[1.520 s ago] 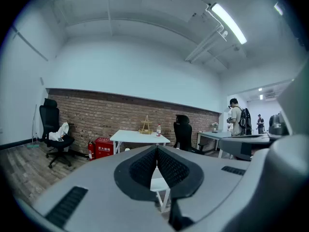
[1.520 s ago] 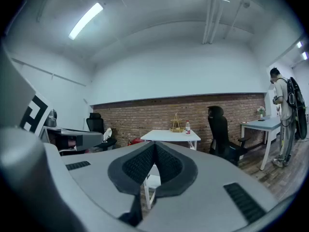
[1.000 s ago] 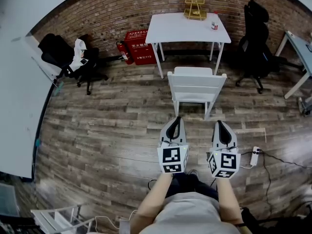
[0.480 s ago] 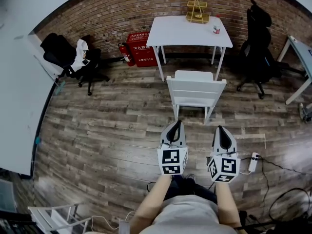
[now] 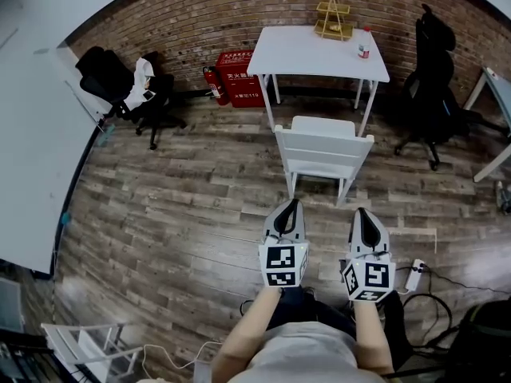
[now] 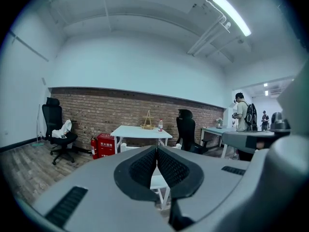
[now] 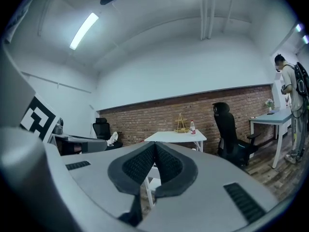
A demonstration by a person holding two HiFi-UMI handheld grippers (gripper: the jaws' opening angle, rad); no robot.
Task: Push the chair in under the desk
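A white chair (image 5: 323, 152) stands on the wood floor in front of a white desk (image 5: 319, 54), its backrest toward me and its seat partly under the desk's front edge. My left gripper (image 5: 289, 206) and right gripper (image 5: 363, 214) are side by side just short of the backrest, both shut and empty, neither touching the chair. In the left gripper view the shut left gripper (image 6: 156, 151) covers most of the chair (image 6: 159, 181), with the desk (image 6: 141, 131) beyond. The right gripper (image 7: 155, 146) likewise points at the desk (image 7: 176, 136).
A gold wire rack (image 5: 334, 18) and a small bottle (image 5: 364, 51) sit on the desk. A red box (image 5: 239, 78) and a fire extinguisher (image 5: 214, 86) stand at its left. Black office chairs (image 5: 435, 94) (image 5: 128, 94) flank it. A power strip (image 5: 413, 276) lies near my right. A person (image 6: 244, 112) stands at the right.
Both grippers have edged forward toward the chair together with the person, and the view has shifted slightly. The jaws stay shut and the chair has not moved.
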